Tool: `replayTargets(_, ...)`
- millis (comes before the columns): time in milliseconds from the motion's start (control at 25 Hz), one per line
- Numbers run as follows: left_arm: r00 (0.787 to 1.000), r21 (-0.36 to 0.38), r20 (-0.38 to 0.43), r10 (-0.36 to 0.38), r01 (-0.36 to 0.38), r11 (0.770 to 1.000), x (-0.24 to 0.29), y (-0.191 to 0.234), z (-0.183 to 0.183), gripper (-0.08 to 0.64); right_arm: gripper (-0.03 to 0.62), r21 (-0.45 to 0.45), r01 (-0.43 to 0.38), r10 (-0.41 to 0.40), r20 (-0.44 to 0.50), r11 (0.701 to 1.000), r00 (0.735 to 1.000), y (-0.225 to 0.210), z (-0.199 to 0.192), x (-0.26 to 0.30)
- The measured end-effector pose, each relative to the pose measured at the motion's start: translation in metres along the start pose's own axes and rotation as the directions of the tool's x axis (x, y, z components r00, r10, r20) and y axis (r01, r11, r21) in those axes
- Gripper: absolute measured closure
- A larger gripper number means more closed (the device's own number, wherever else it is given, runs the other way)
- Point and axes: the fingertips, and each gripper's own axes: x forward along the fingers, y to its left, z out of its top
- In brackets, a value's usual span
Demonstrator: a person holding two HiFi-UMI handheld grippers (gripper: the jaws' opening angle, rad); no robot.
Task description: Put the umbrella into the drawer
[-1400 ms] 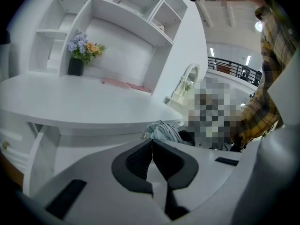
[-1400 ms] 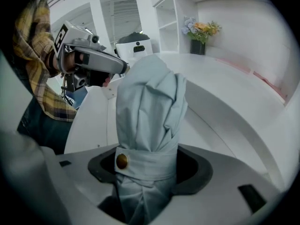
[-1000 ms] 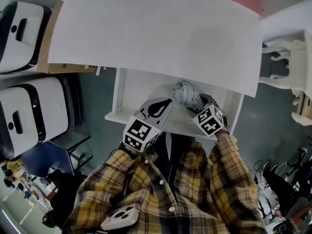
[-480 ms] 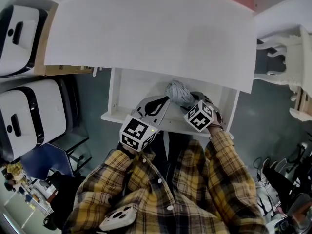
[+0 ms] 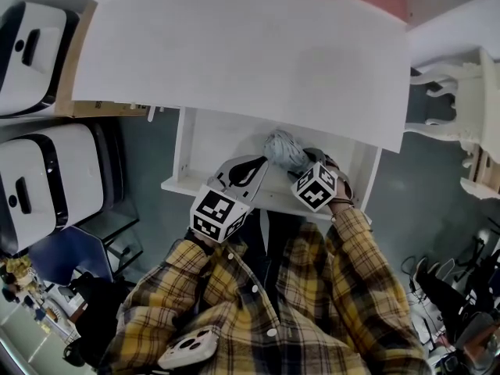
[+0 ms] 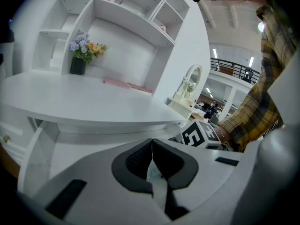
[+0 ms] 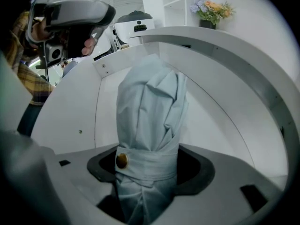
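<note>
Umbrella (image 5: pixel 286 148) is the folded, pale blue-grey bundle over the open drawer (image 5: pixel 184 143), just under the white desk top (image 5: pixel 234 45). On the far left stands a white box with black trim (image 5: pixel 35 182). Next comes the drawer, sticking out toward the person in the yellow checked shirt (image 5: pixel 312 303). The left gripper (image 5: pixel 251 164) is over the drawer's front edge, and its jaws are pressed together. Just to its right is the umbrella, with a strap and a gold button (image 7: pixel 121 161) around it. The right gripper (image 5: pixel 311 162) pinches the umbrella at the strap, and the umbrella's far end points into the drawer. I cannot tell if it touches the drawer floor. On the far right is a white curvy piece of furniture (image 5: pixel 469 131).
</note>
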Motion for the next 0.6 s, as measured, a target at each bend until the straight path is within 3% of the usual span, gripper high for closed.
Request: replayTargets(600,1.0,-0.003,0.031,-0.005,0.005,1.0,-0.002,0.003,0.015,0.54,0.279,0.051,0.009,-0.012,0.062,0.999,0.998,-0.004,0.014,-0.032)
